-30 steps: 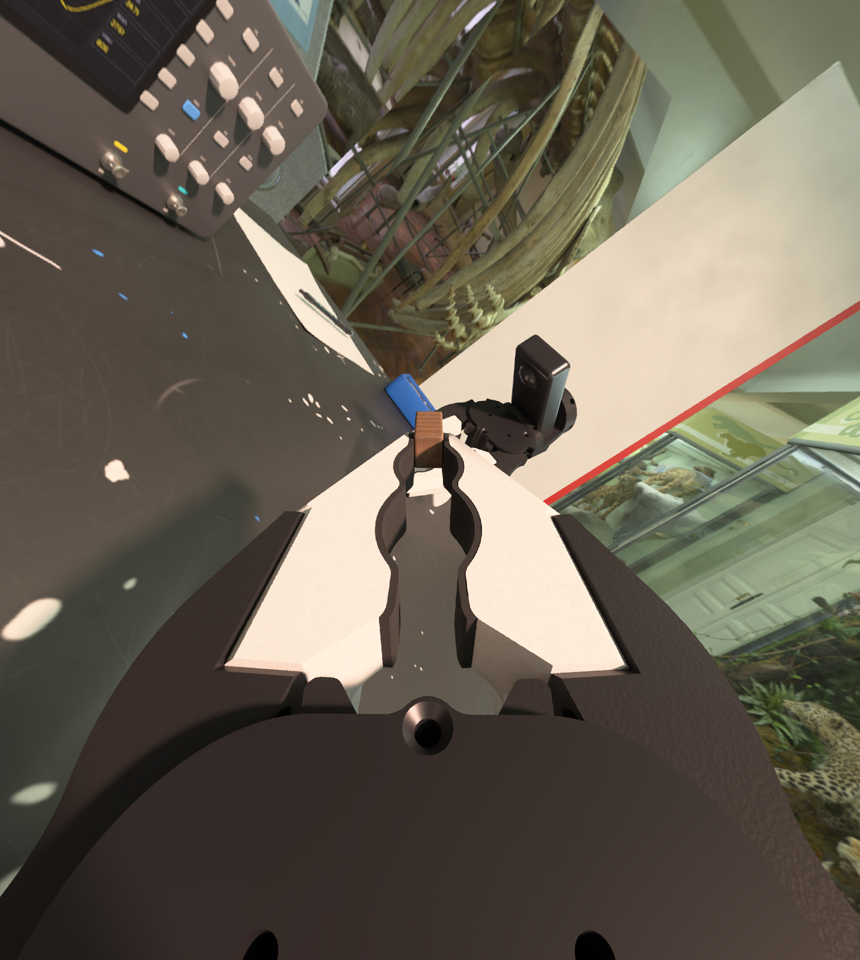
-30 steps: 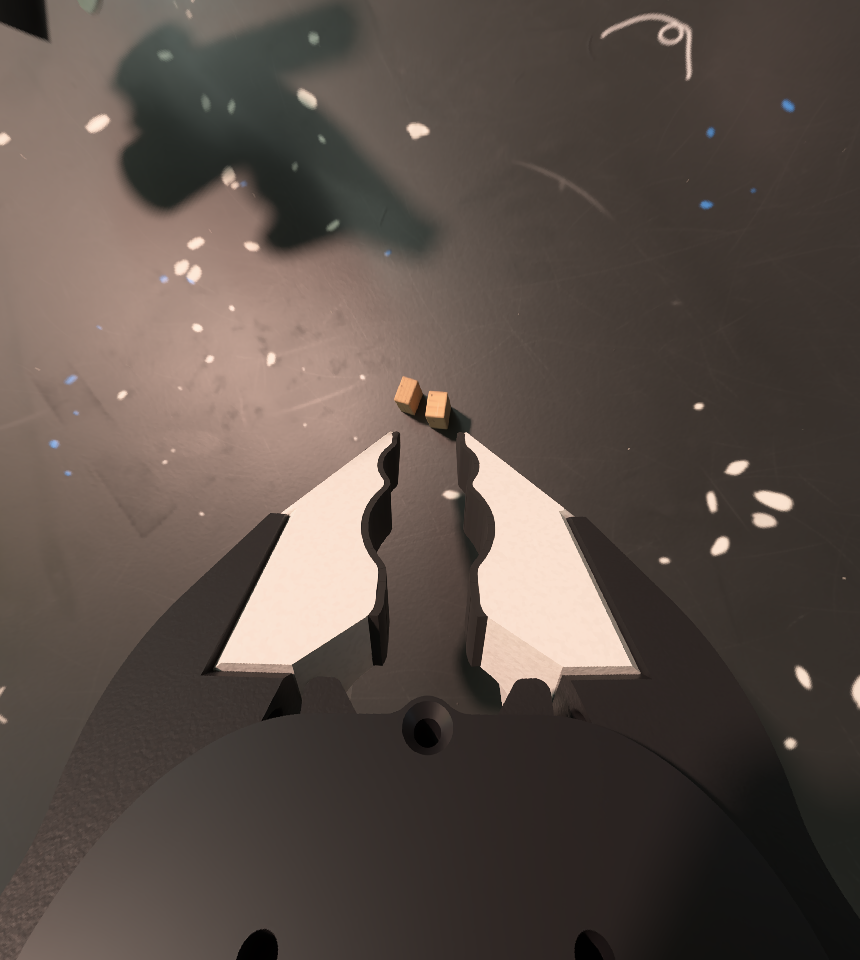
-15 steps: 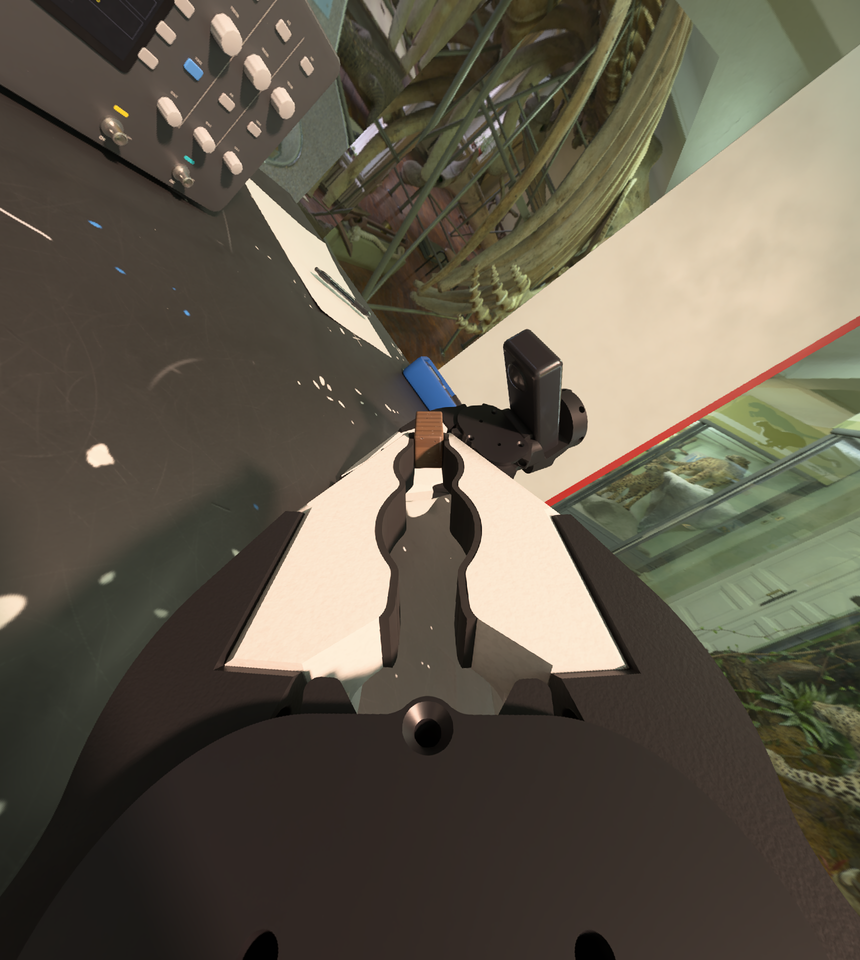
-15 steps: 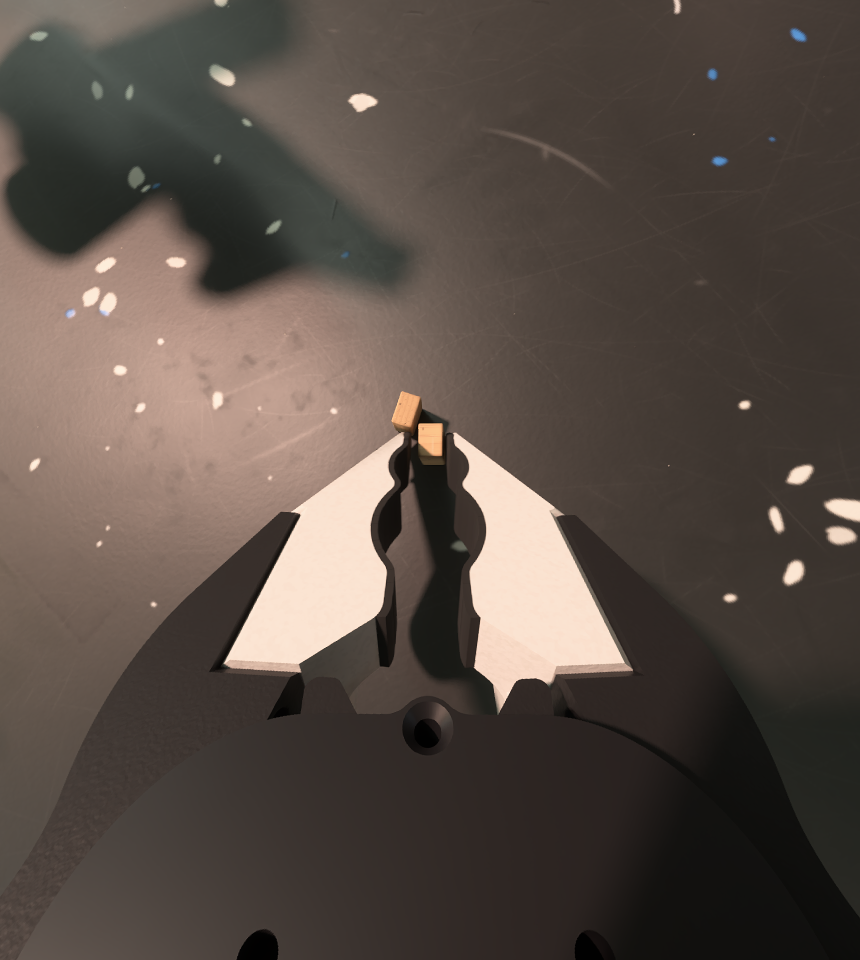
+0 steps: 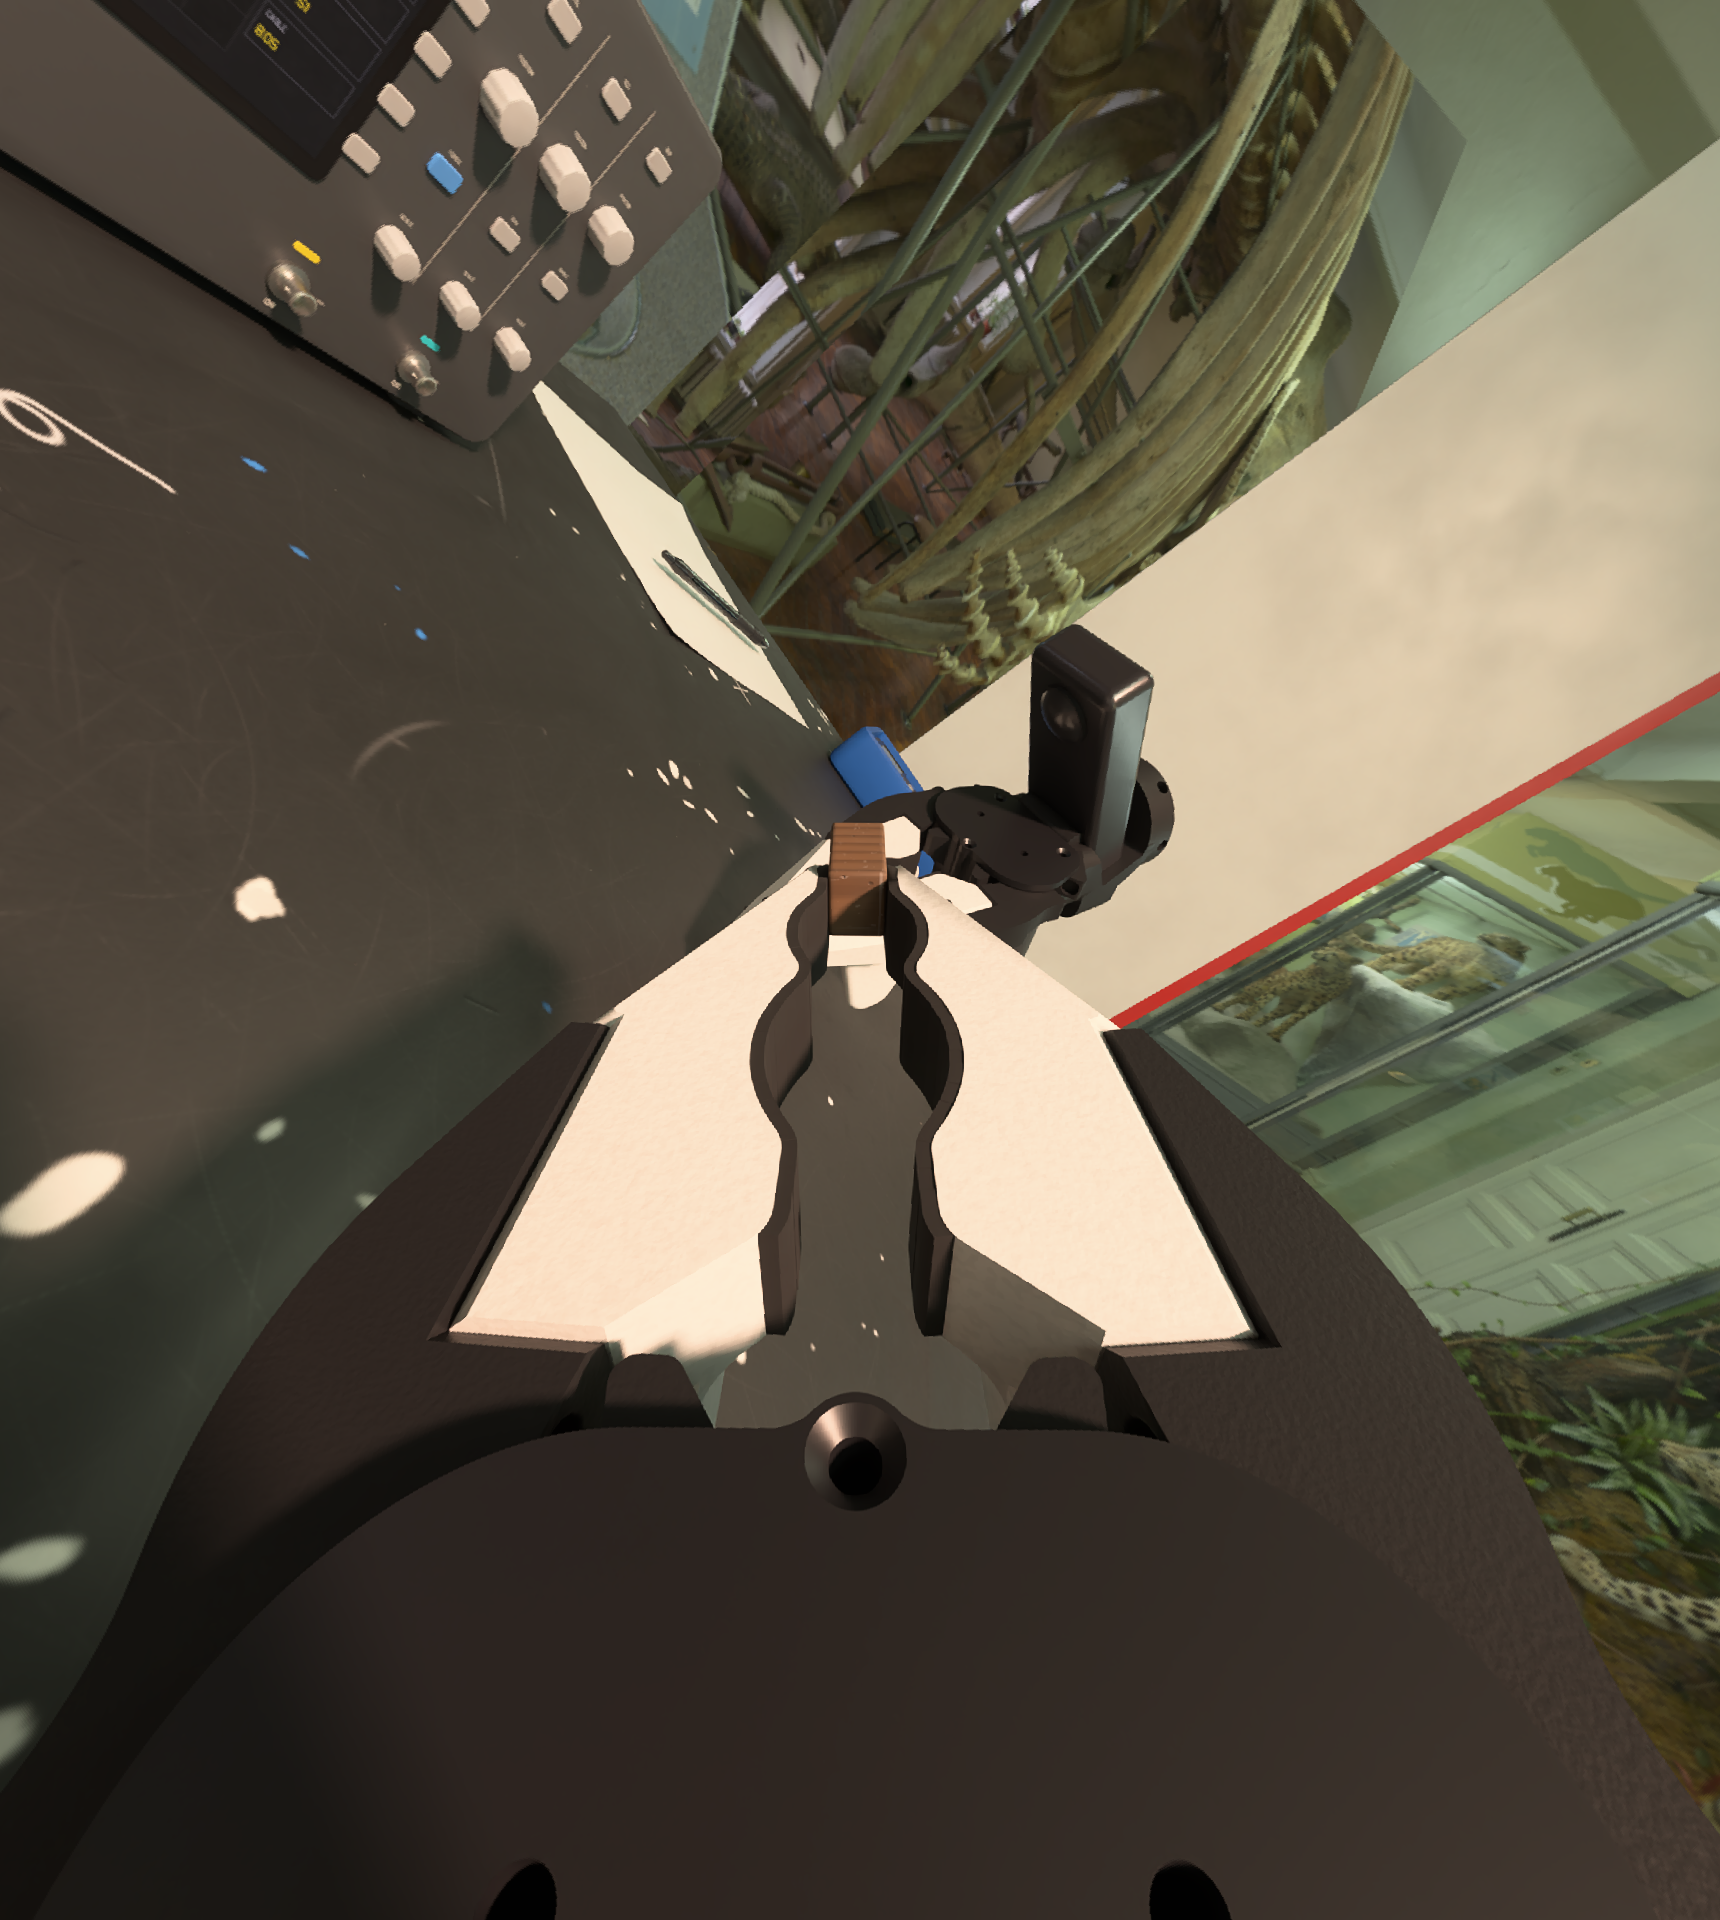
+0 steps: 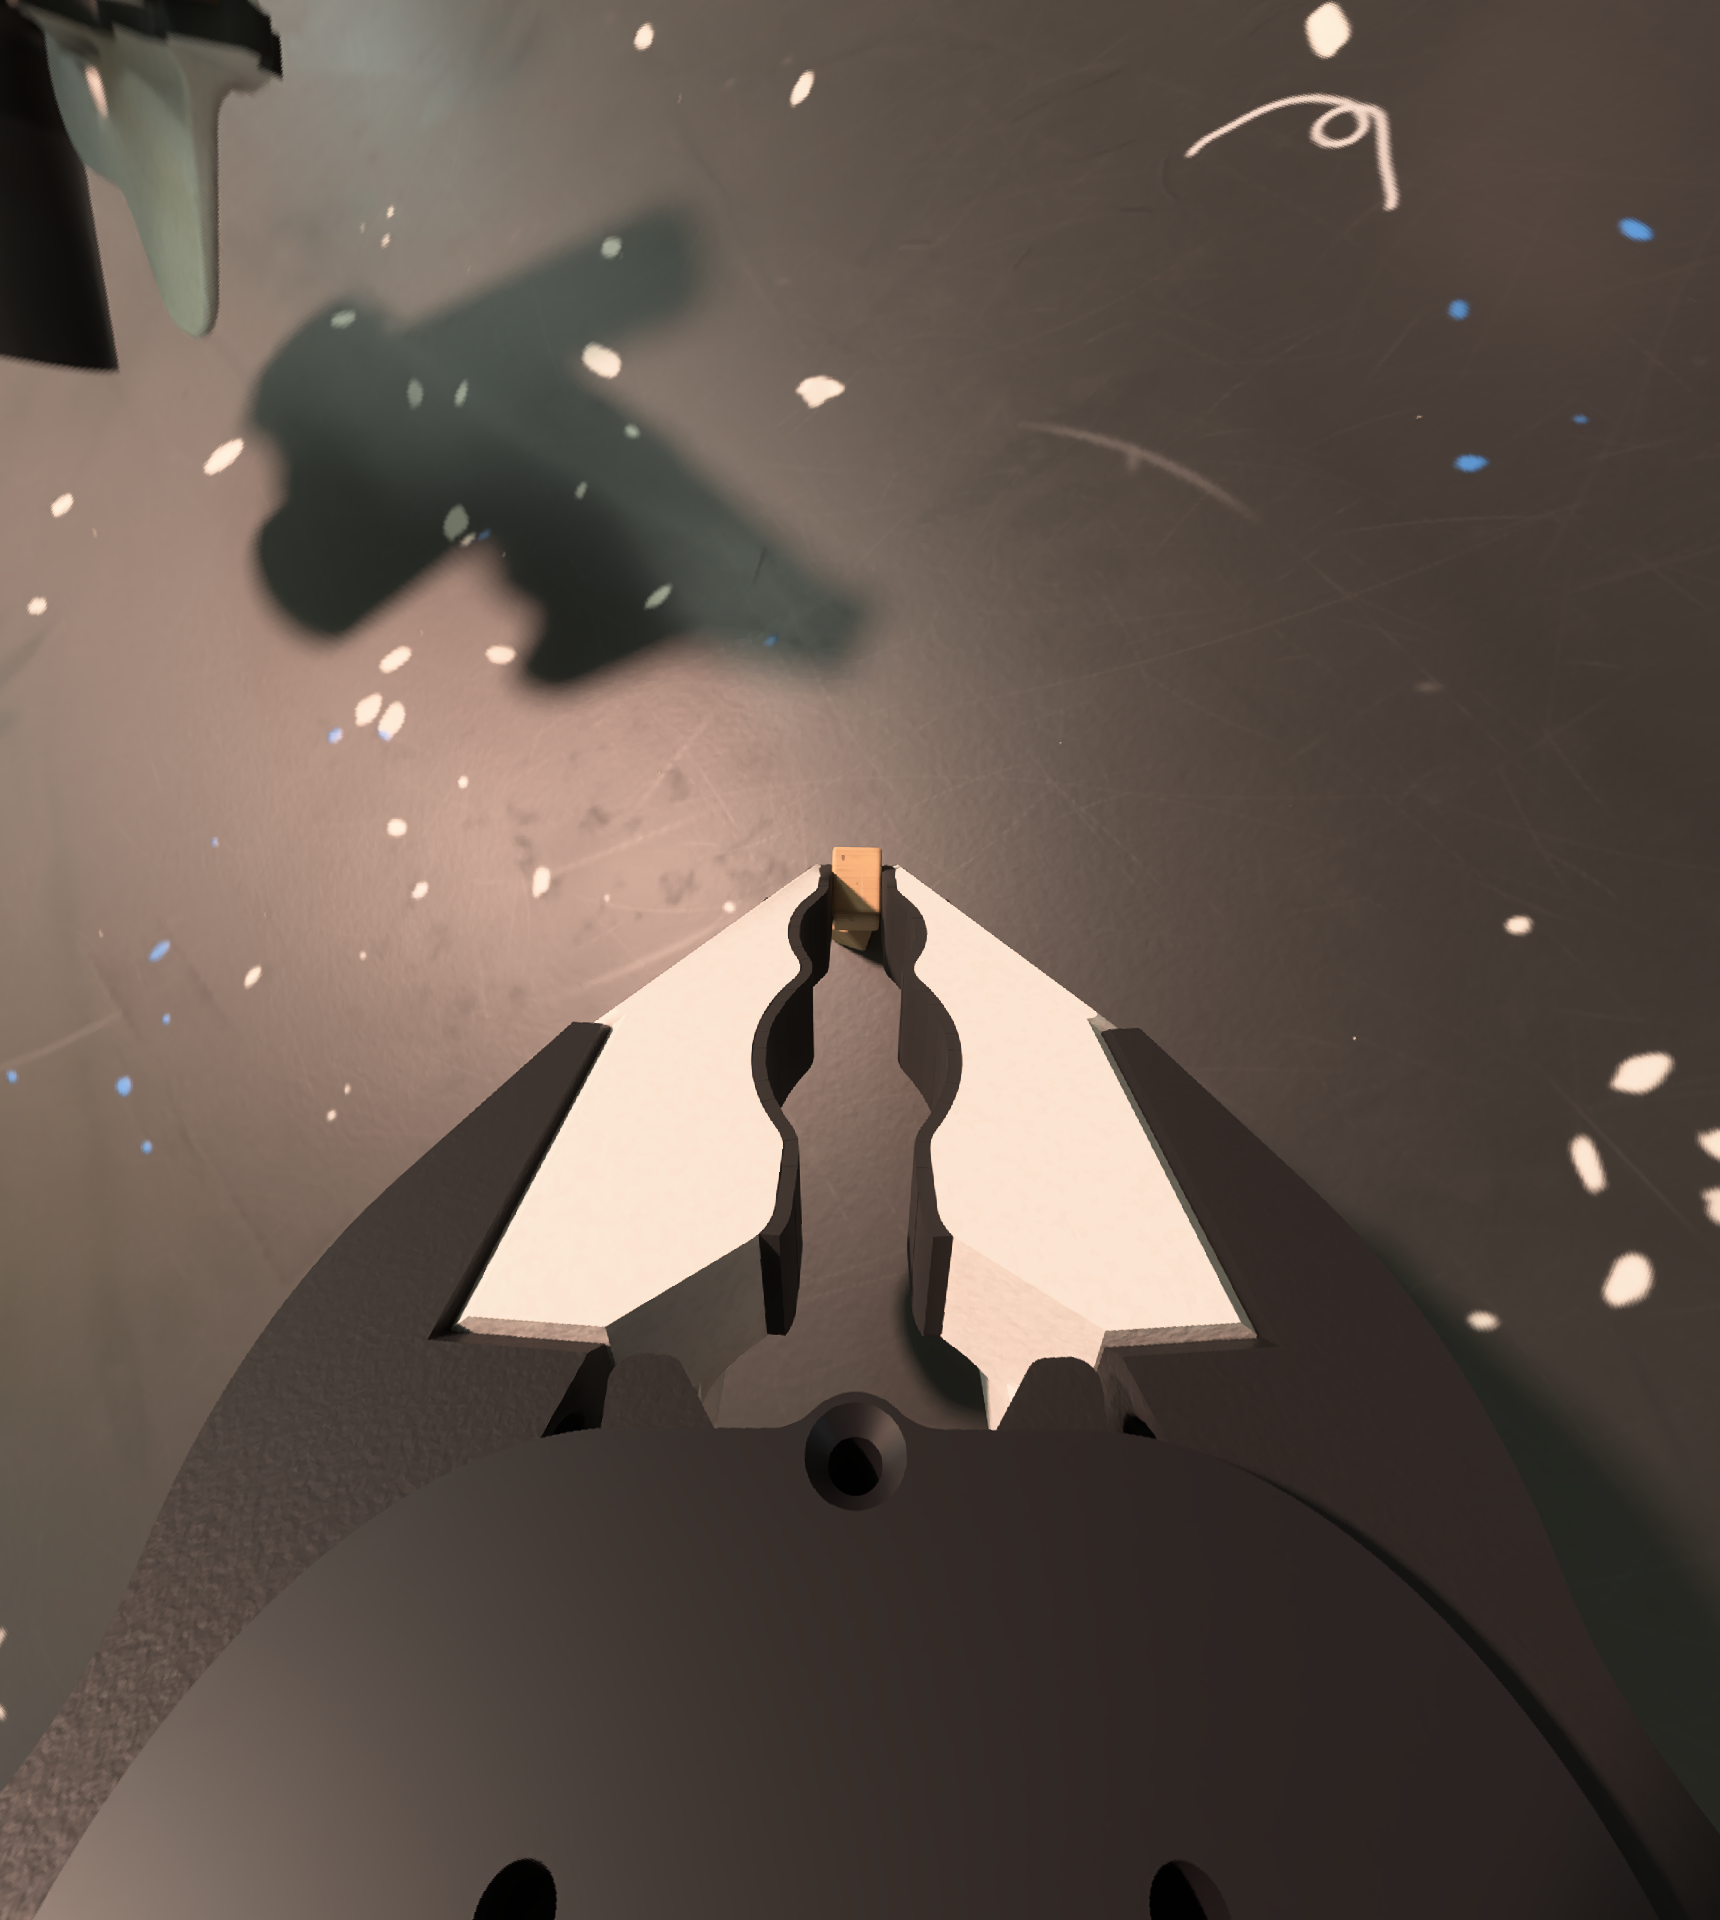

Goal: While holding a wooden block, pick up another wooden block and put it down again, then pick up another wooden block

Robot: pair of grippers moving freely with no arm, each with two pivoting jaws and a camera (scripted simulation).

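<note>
My left gripper (image 5: 857, 871) is shut on a dark brown wooden block (image 5: 856, 894) and holds it above the dark table (image 5: 212, 727). My right gripper (image 6: 857, 871) is shut on a light tan wooden block (image 6: 856, 868) and holds it above the table (image 6: 1251, 831). A second tan block (image 6: 854, 932) shows just under it between the fingers, apparently lying on the table. The right gripper's body (image 5: 1043, 842) shows beyond my left fingertips. The left gripper's fingers (image 6: 181, 208) show at the top left of the right wrist view.
A grey instrument with knobs and buttons (image 5: 482, 187) stands at the table's far side. A white sheet with a pen (image 5: 669, 561) and a blue object (image 5: 871, 764) lie near the table edge. The left gripper's shadow (image 6: 523, 520) falls on the table.
The right gripper came down over the two tan blocks, shut on one and rose with it. The left gripper kept its brown block and shifted only slightly.
</note>
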